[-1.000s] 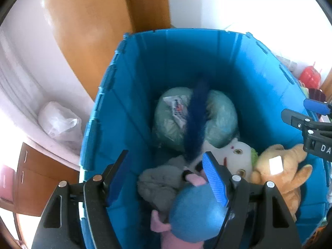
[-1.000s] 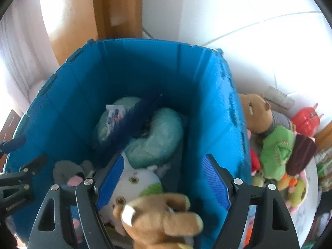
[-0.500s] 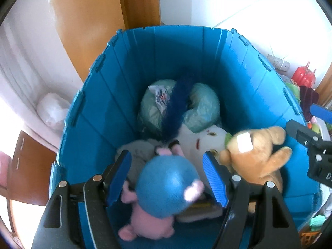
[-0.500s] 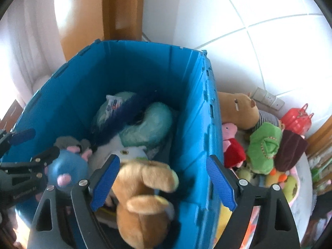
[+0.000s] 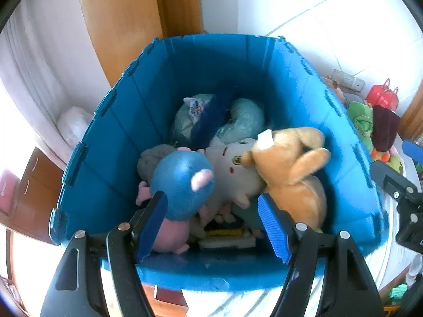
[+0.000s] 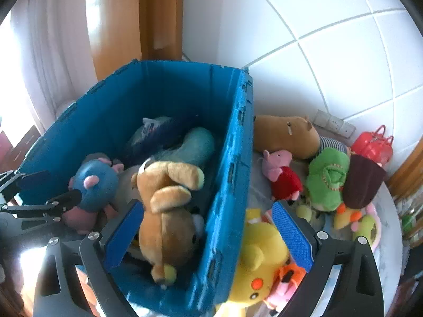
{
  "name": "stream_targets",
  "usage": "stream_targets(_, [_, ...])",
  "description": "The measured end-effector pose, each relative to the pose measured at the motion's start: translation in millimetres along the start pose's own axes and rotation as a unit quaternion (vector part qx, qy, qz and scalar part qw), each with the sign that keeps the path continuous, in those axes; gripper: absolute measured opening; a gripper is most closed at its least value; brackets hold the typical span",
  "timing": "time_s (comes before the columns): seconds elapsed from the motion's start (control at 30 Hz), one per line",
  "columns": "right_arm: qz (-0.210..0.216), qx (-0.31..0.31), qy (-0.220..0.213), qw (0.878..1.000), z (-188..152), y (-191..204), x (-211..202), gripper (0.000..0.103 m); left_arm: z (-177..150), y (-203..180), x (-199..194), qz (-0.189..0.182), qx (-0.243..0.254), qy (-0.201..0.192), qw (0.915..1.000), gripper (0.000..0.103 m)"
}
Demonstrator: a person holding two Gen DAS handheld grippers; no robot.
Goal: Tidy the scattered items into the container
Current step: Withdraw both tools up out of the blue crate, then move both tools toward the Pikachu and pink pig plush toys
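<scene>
The blue bin (image 5: 105, 163) holds several soft toys. A blue-headed mouse plush (image 5: 182, 182) with a pink body lies at its near left. Beside it lie a white plush (image 5: 232, 174) and a tan dog plush (image 5: 290, 163). My left gripper (image 5: 214, 227) hangs open above the near rim, with nothing pressed between its pads. My right gripper (image 6: 207, 235) is opening wide. It straddles the bin's right wall (image 6: 232, 158), and the tan dog plush (image 6: 166, 206) lies loose below it. The left gripper (image 6: 39, 200) shows at the left edge of the right wrist view.
Scattered toys lie right of the bin: a brown plush (image 6: 285, 134), a pink pig in red (image 6: 280, 174), a green plush (image 6: 327, 179), a maroon one (image 6: 362, 182), a red bag (image 6: 372, 145) and a yellow plush (image 6: 259, 261). A tiled wall and a wooden door frame stand behind.
Both grippers have drawn back toward the bin's near side. The tan dog plush left the right jaws and settled in the bin, and those jaws have widened. The blue mouse plush now rests inside.
</scene>
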State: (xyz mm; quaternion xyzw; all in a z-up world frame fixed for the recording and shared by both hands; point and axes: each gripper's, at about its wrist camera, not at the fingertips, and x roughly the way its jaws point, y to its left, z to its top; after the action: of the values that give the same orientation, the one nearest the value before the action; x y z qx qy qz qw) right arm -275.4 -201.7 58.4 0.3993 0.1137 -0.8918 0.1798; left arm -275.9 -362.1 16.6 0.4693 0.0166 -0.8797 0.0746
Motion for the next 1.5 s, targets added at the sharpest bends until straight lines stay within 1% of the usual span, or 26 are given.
stream_targets(0.17, [-0.009, 0.004, -0.012, 1.0, -22.3, -9.4, -22.3, 0.099, -14.3, -19.4, -22.8, -0.007, 0.003, -0.018, 0.9998, 0.07])
stream_targets(0.3, [-0.016, 0.008, -0.025, 1.0, -43.5, -23.1, -40.1, 0.102, -30.6, -35.3, -39.4, -0.021, 0.004, -0.036, 0.9991, 0.07])
stream_targets(0.37, [-0.023, 0.01, -0.029, 0.999, -54.7, -30.0, -48.1, 0.102, -38.5, -43.5, -44.8, -0.022, 0.008, -0.044, 0.9988, 0.07])
stream_targets(0.6, [-0.022, 0.025, -0.046, 0.998, -92.3, -50.2, -72.6, 0.102, -65.6, -73.2, -62.9, -0.027, 0.021, -0.07, 0.997, 0.07])
stream_targets(0.83, [-0.042, 0.031, -0.056, 0.997, -130.4, -70.5, -91.6, 0.102, -92.6, -99.2, -77.4, -0.041, 0.035, -0.096, 0.9939, 0.07])
stream_targets(0.93, [-0.038, 0.046, -0.056, 0.997, -146.7, -84.4, -96.8, 0.102, -106.2, -113.7, -83.5, -0.045, 0.045, -0.106, 0.9923, 0.07])
stream_targets(1.17, [-0.042, 0.08, -0.057, 0.994, -180.6, -116.7, -107.0, 0.102, -132.3, -143.2, -91.0, -0.072, 0.059, -0.112, 0.9893, 0.07])
stream_targets(1.3, [-0.045, 0.096, -0.055, 0.993, -198.5, -133.8, -111.7, 0.102, -146.1, -163.6, -89.6, -0.085, 0.07, -0.106, 0.9882, 0.07])
stream_targets(1.5, [-0.058, 0.114, -0.035, 0.991, -229.9, -158.7, -107.7, 0.102, -169.9, -196.7, -80.2, -0.092, 0.089, -0.094, 0.9873, 0.07])
